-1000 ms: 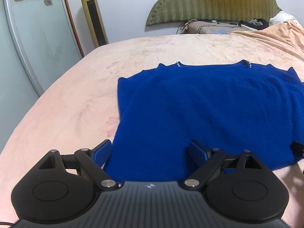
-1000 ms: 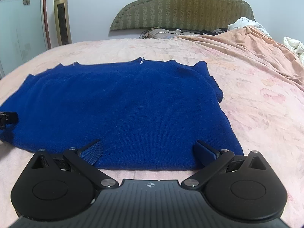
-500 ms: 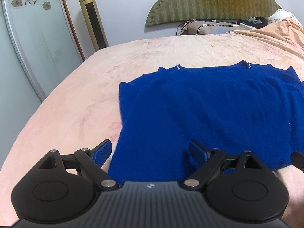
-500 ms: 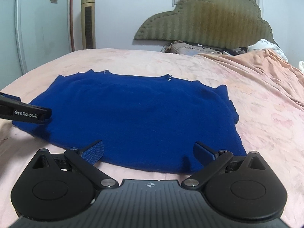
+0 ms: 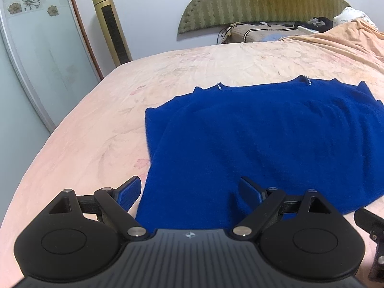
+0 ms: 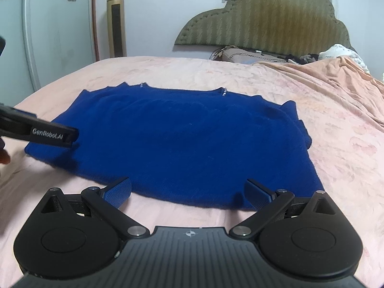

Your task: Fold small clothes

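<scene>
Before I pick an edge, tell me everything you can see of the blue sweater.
The sweater is deep blue, a fuzzy knit, spread flat on the pink bedsheet, neckline toward the headboard with small sparkly beads at both ends of the collar. Its sides look already folded inward, a cuff showing at the right edge. The hem lies nearest both grippers. The left gripper is open over the hem's left corner, the right gripper open at the hem; neither grips it.

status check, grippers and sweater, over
Left gripper open, right gripper open, both empty. Blue sweater flat on bed, unfolded. Nothing in the way.
</scene>
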`<state>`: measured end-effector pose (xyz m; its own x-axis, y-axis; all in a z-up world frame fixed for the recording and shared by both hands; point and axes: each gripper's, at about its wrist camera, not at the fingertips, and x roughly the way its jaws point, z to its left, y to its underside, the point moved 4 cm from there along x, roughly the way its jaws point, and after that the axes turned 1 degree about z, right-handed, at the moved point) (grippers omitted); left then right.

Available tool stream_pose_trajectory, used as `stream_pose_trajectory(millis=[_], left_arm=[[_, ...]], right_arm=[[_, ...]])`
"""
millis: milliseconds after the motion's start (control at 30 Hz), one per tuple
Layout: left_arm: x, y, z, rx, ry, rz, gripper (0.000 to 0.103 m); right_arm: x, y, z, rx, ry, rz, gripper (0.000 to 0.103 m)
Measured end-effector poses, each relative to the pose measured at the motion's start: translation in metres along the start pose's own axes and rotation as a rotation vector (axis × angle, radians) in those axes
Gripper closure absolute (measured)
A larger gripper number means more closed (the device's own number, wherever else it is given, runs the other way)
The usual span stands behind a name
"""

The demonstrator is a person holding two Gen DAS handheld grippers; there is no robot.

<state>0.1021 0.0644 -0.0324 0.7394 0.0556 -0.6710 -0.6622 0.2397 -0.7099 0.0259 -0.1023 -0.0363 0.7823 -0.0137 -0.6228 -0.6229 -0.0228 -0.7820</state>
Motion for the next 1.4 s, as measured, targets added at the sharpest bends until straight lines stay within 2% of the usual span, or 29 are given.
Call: stream_pose_trajectory(millis=[167,400,567,700,933,1400], left_arm=[[-0.004,-0.009,0.008,-0.009,-0.002,-0.017,0.014],[-0.009,-0.012,-0.008,0.016,0.033,-0.025,0.014],[0.000,-0.014,-0.005,-0.009,0.032,0.008,0.014],[0.004,-0.012,-0.003,-0.006,-0.009,0.010,0.014],[0.006,-0.012,-0.009,0.020,-0.017,0.017,0.014],[0.009,-0.015,-0.004,0.024,-0.033,0.030,0.014]], right_arm=[[-0.001,-0.002,0.005,-0.039,0.032,-0.022,0.003],[-0.003,0.000,0.002,-0.033,0.033,-0.012,0.003],[-0.003,-0.002,-0.004,-0.003,0.021,-0.021,0.002],[0.000,-0.002,-0.004,0.003,0.002,-0.014,0.002],[-0.005,-0.004,0.007,-0.034,-0.014,-0.037,0.002],[-0.006,-0.004,0.026,-0.079,-0.041,-0.018,0.002]])
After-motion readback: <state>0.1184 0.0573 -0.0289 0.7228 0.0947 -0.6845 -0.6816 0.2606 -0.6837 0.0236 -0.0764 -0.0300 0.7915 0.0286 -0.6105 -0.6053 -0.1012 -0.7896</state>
